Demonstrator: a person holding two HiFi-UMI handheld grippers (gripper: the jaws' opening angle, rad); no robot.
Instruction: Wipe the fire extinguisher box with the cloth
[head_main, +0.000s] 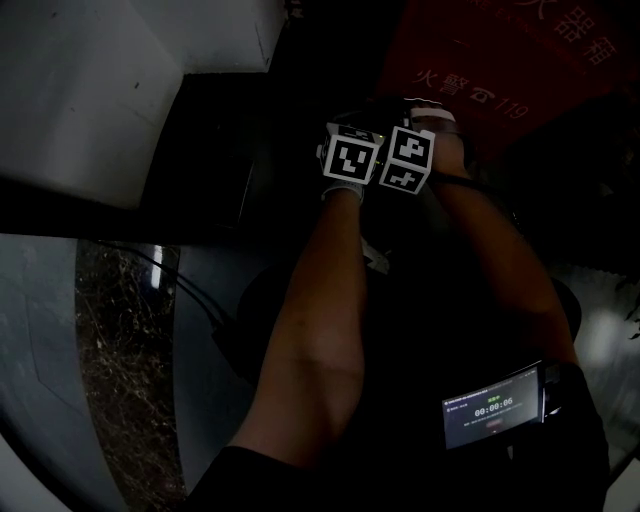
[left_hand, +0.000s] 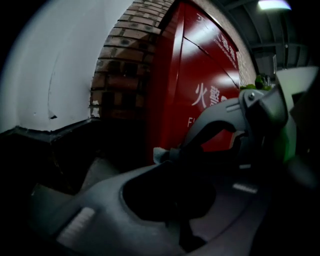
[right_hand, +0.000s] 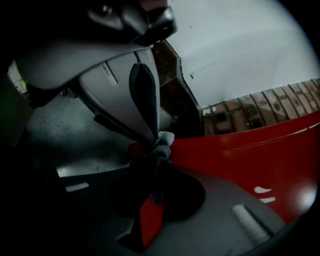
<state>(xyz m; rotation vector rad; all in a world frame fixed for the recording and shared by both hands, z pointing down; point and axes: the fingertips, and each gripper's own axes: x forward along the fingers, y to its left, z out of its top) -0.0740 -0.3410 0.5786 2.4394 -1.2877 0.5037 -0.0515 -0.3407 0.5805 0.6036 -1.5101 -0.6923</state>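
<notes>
The wiping looks about to begin: the left gripper (left_hand: 167, 154) and right gripper (right_hand: 154, 145), forearms (head_main: 320, 330) stretched forward side by side, both have fingers (right_hand: 142, 100) clenched on the grey cloth (right_hand: 163, 141) just before the red fire extinguisher box (right_hand: 250, 155) (contact is unclear), so next it must be pressed flat there.

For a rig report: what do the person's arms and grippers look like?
The left gripper and the right gripper have curved grey jaws with dark inner pads. Each carries a white cube with black square markers: left cube, right cube. The forearms are bare; a lit screen sits by the right arm.
</notes>
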